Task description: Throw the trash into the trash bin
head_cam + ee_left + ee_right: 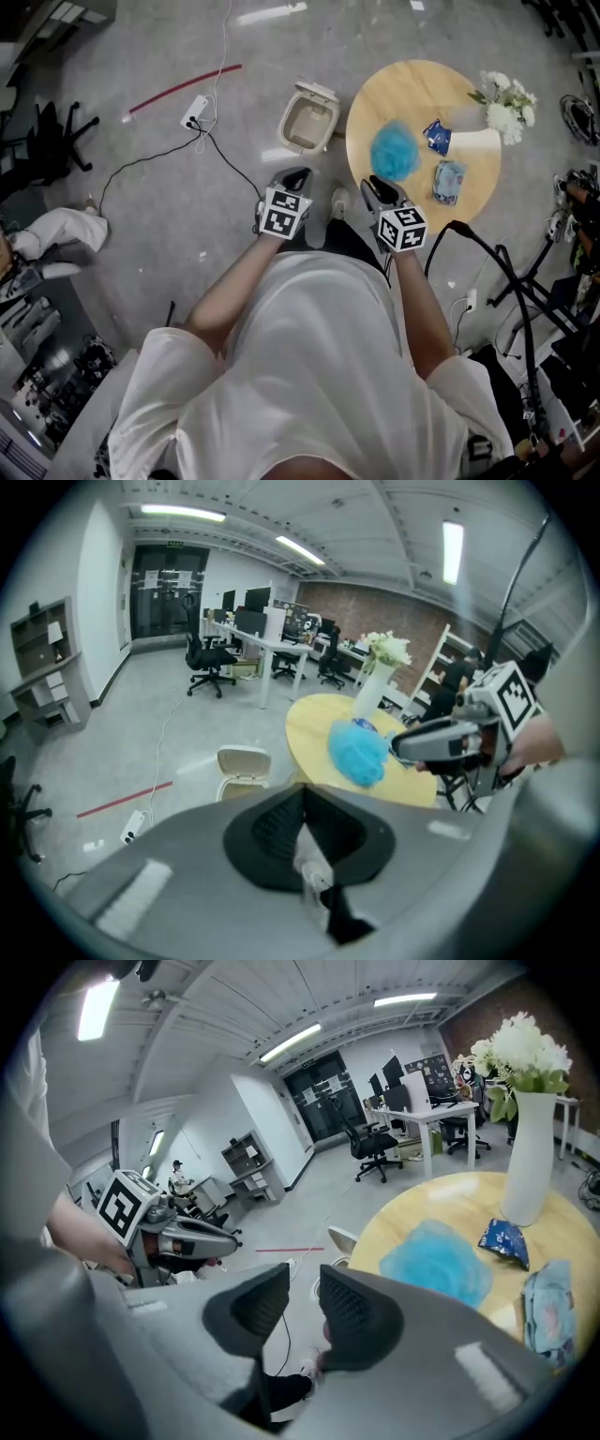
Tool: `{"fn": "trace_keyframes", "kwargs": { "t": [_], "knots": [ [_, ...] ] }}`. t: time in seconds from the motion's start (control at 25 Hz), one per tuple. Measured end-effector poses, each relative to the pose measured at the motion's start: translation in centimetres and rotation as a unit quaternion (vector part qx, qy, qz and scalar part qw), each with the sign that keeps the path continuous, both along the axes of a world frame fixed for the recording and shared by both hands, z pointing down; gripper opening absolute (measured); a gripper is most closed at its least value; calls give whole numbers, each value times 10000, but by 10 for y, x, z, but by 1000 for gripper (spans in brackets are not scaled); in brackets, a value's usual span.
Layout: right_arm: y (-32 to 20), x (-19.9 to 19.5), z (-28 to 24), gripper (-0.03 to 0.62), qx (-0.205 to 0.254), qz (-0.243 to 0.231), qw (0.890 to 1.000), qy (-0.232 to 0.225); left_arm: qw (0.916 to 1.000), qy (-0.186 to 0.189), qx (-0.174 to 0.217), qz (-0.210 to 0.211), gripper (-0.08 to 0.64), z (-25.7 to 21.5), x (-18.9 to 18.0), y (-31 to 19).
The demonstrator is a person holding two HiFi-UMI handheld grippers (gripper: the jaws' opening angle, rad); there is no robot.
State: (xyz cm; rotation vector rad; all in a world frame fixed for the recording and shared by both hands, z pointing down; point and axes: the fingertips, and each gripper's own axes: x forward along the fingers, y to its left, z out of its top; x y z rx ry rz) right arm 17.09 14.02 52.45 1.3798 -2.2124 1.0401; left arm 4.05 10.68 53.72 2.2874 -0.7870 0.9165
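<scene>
A beige trash bin point(307, 117) stands on the floor with its lid up, left of a round wooden table point(412, 80). A crumpled blue wad point(394, 150), a small blue wrapper point(436, 138) and a pale packet point(448, 180) lie on the table. My left gripper point(295, 175) hangs over the floor just in front of the bin, its jaws together. My right gripper point(373, 183) is at the table's near edge by the blue wad point(436, 1262), jaws slightly apart with nothing between them. The bin point(242, 766) also appears in the left gripper view.
A white vase point(473, 141) with white flowers stands on the table's right side. A power strip point(195, 112) with cables and a red strip point(183, 89) lie on the floor to the left. An office chair point(52, 136) is far left; cables and a stand point(525, 281) are at right.
</scene>
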Motion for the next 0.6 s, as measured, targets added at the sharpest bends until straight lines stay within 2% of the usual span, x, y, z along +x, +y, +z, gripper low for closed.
{"fn": "trace_keyframes", "kwargs": {
  "t": [0.24,0.6],
  "knots": [
    [-6,17,2,133,-88,-61,9999,133,10000,-14,-1,-88,5,-7,0,1],
    [-9,28,-13,133,-3,-61,9998,175,9998,107,162,-92,5,-22,-3,-1]
  ]
}}
